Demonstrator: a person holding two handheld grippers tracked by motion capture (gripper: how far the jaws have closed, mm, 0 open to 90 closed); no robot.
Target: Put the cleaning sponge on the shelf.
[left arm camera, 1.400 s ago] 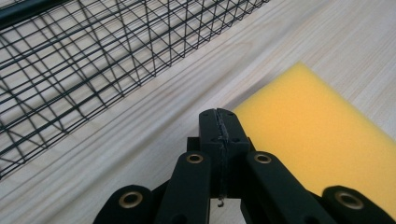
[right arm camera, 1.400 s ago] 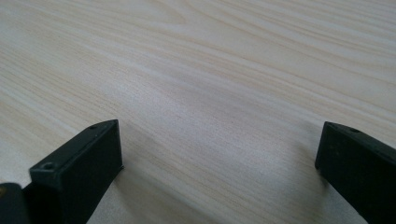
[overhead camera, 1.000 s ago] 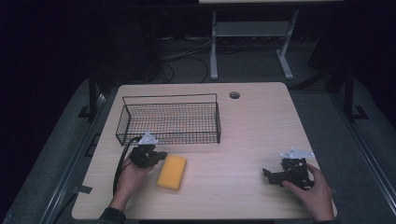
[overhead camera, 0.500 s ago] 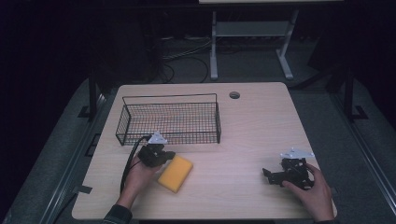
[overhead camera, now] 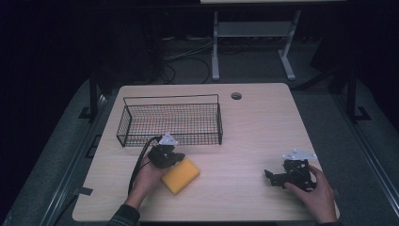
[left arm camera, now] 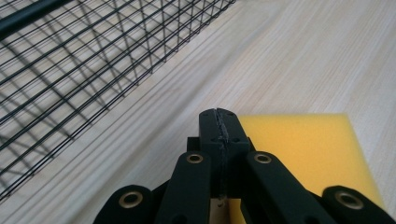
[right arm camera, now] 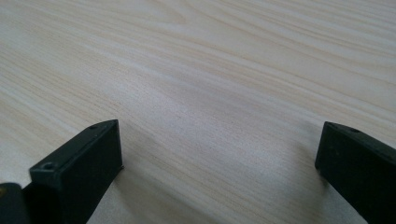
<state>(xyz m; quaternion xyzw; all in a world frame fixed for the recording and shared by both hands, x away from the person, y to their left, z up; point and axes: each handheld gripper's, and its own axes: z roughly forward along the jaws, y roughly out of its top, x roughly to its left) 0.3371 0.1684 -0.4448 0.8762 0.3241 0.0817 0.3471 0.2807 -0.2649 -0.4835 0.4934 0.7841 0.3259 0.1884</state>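
One yellow sponge lay on the table before one wire basket. The left gripper, jaws closed and empty, sat over the sponge's edge; the right gripper rested with jaws spread wide.

The yellow sponge is a flat block. It lies flat on the table, turned a bit, at the lower left middle of the frame.

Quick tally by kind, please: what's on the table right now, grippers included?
Yellow sponge: 1
Black wire basket: 1
Grippers: 2, left gripper shut beside the sponge, right gripper open over bare table
Total: 4
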